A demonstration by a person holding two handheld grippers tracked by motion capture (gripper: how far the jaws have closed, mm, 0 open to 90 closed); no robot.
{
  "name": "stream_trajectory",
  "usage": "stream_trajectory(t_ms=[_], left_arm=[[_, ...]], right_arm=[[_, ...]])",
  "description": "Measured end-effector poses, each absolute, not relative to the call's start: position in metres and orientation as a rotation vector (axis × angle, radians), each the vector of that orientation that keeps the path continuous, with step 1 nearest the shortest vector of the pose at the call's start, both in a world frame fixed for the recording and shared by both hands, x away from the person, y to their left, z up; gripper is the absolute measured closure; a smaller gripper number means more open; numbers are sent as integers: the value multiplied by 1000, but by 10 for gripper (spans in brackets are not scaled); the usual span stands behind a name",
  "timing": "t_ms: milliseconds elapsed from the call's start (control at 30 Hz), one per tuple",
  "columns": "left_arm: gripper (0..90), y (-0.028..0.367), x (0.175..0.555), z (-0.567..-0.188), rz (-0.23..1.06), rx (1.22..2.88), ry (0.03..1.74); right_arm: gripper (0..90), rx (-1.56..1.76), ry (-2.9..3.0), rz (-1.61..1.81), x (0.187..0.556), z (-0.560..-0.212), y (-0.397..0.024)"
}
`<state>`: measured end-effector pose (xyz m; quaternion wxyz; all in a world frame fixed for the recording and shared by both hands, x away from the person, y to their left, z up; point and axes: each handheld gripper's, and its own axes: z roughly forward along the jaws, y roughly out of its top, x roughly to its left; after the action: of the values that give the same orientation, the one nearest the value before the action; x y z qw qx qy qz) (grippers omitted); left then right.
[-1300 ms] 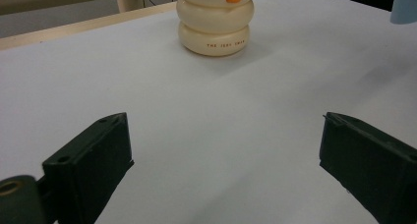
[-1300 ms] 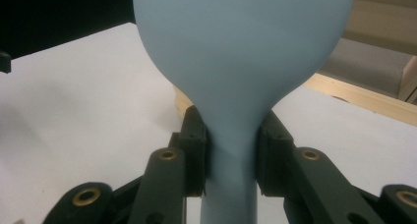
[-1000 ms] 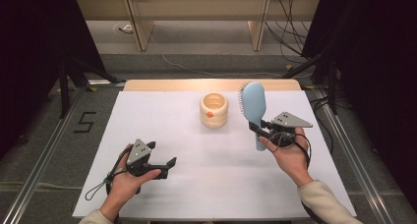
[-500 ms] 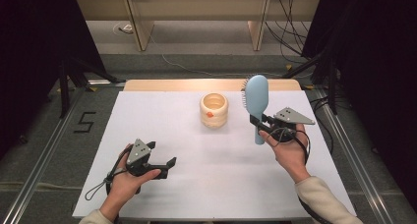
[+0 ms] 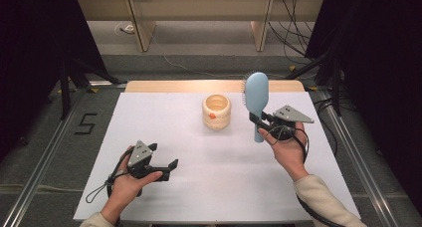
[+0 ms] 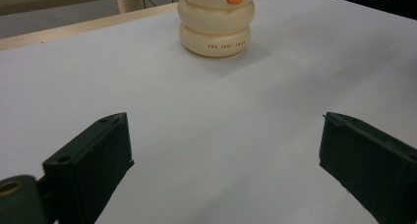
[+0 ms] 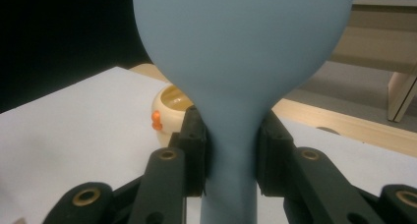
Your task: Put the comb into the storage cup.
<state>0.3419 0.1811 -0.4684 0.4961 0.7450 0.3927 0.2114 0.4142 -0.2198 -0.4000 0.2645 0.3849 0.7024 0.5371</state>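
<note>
Above the tabletop point(image 5: 199, 152), we are pinching the blue hairbrush point(image 5: 256, 95) upright in our right tongs point(image 5: 258, 121), beside the cream cup point(image 5: 216, 111), left tongs point(image 5: 164, 165) resting spread wide.

The cup point(image 5: 216, 111) is standing on the tabletop point(image 5: 199, 197), near its far middle. The brush point(image 5: 257, 102) is being held upright just to the right of the cup, apart from it, its handle clamped in the right claw point(image 5: 260, 122). The left claw point(image 5: 166, 168) is resting near the front left of the tabletop, well apart from the cup, its jaws pointing toward it.
</note>
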Motion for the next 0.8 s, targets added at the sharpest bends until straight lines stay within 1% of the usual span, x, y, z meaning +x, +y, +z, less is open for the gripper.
stream_trajectory(t_ms=[800], left_arm=[[51, 181, 342, -468, 514, 1803, 953]], right_arm=[[705, 1022, 1856, 1464, 425, -396, -212]])
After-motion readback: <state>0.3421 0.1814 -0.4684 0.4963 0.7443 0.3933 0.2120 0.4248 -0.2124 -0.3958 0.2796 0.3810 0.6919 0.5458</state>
